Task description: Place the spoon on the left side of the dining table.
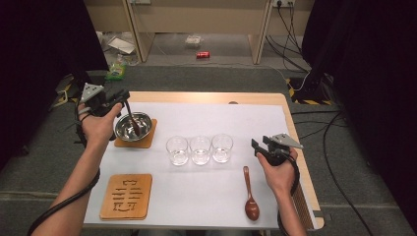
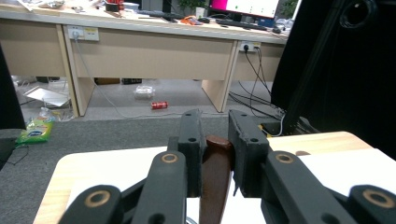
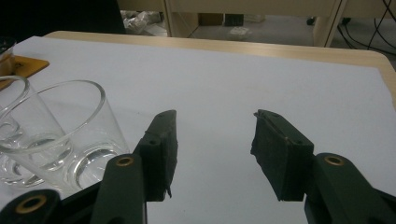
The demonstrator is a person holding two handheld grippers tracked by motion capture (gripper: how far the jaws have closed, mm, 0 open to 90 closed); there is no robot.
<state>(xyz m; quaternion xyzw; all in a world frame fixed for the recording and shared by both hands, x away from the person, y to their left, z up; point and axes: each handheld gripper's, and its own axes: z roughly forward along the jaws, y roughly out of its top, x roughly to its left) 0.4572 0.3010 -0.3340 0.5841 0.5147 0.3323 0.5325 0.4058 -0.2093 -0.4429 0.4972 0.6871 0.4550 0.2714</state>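
- High view: the left gripper (image 1: 119,101) sits at the table's far left corner, the person's left forearm reaching up from the bottom edge with the wrist bent inward toward the round shiny steel bowl (image 1: 133,126).
- Its jaws are clamped on the handle of a dark brown wooden spoon (image 1: 133,121), which slants down so its head rests inside the bowl.
- The bowl stands on a square light wooden coaster (image 1: 147,139).
- Left gripper view: the spoon handle (image 2: 215,179) runs up between the two black pads, pinched from both sides.
- The right gripper (image 1: 259,145) is held near the table's right edge, just beside the row of three clear drinking glasses (image 1: 200,149), hand wrapped around its body.
- Right gripper view: its jaws stand apart with nothing between them, above white paper (image 3: 261,79).
- A second brown wooden spoon (image 1: 250,196) lies on the paper near the right hand.
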